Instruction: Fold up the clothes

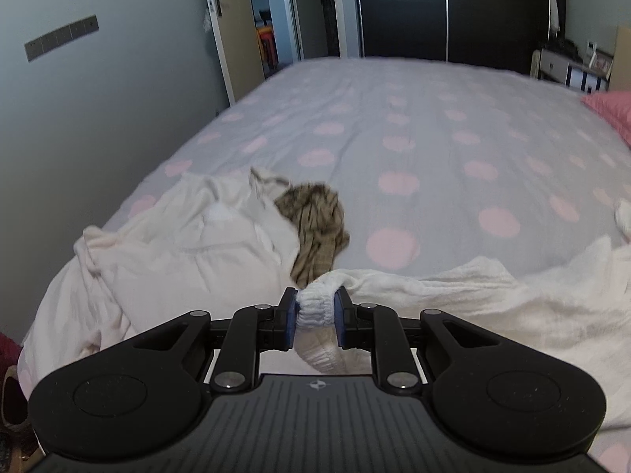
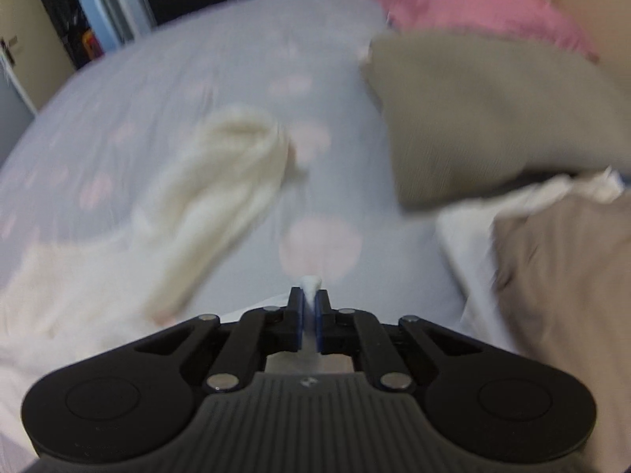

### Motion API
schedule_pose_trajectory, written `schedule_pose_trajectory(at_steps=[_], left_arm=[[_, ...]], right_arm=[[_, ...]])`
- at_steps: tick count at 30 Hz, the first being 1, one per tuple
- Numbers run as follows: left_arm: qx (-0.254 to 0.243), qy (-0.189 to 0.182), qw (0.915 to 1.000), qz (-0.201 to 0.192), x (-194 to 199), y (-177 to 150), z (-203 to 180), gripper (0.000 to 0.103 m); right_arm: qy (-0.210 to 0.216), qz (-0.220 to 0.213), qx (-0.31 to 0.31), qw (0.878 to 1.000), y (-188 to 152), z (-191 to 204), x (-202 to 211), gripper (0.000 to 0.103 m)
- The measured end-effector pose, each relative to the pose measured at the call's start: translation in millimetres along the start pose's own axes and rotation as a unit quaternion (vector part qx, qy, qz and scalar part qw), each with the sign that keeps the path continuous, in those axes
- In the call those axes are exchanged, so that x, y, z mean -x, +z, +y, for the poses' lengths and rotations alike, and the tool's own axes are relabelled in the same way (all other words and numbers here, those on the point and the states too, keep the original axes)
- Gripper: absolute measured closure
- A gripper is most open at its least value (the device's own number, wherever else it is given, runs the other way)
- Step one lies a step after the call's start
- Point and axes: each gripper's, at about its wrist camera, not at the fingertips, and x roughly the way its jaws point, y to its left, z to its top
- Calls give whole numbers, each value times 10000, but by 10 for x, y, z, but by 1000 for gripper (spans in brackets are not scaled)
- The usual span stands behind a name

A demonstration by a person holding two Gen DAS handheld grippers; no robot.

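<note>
The left gripper [image 1: 315,307] clamps a ribbed cuff [image 1: 315,309] of the white garment [image 1: 493,303], while the right gripper [image 2: 310,307] pinches its thin edge [image 2: 310,283].

Left gripper [image 1: 315,311]: black linkage arms, blue pads, silver screws, ribbed grey housing, small white logo.
Right gripper [image 2: 310,317]: same black body, blue pads, silver screws.

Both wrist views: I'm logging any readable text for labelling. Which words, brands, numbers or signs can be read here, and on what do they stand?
No readable words or numbers in either view.
Left tongs housing: a small white emblem, a symbol only, no letters.
Right tongs housing: a similar small mark, too blurred to read.
Framed item on the far shelf: too small to read.
Cream garment: no label showing.
</note>
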Motion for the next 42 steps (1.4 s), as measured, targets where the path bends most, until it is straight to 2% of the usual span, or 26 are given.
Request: schedule_pose_trajectory(at_steps=[3, 7, 9, 13, 17, 22, 27, 31, 34, 39, 42], left_arm=[[159, 25, 9991, -381, 121, 94, 16, 87], [294, -36, 9960, -841, 295, 162, 73, 87], [266, -171, 9947, -976, 357, 157, 73, 87], [280, -383, 9941, -978, 428, 103, 76, 87], [271, -677, 9940, -812, 490, 38, 134, 87], [-558, -963, 9928, -437, 575, -110, 44, 87], [-1367, -1124, 9838, 295, 545, -328, -32, 87], [-2105, -1257, 9666, 743, 557, -517, -125, 87], [-2587, -1402, 9496, 1079, 572, -671, -207, 87], [-3158, -1509, 9202, 1753, 441, -969, -311, 86], [-3381, -1541, 9075, 1960, 392, -1089, -319, 86]], right_arm=[[-209, -841, 162, 9961, 199, 69, 449, 97], [-413, -1900, 227, 9806, 338, 73, 1054, 97], [-496, -2279, 198, 9722, 327, 16, 1281, 97], [-518, -2545, 29, 9657, 170, -128, 1534, 97], [-534, -2128, 3, 9756, -31, -264, 1567, 97], [-601, -1357, -106, 9889, -306, -560, 1666, 97], [-508, -521, 79, 9973, -602, -752, 1786, 97], [-590, 182, 167, 9980, -839, -853, 1721, 97], [-654, 710, 229, 9951, -1016, -928, 1668, 97], [-697, 1695, 376, 9823, -1260, -967, 1377, 96], [-748, 2033, 559, 9746, -1376, -943, 1246, 96]])
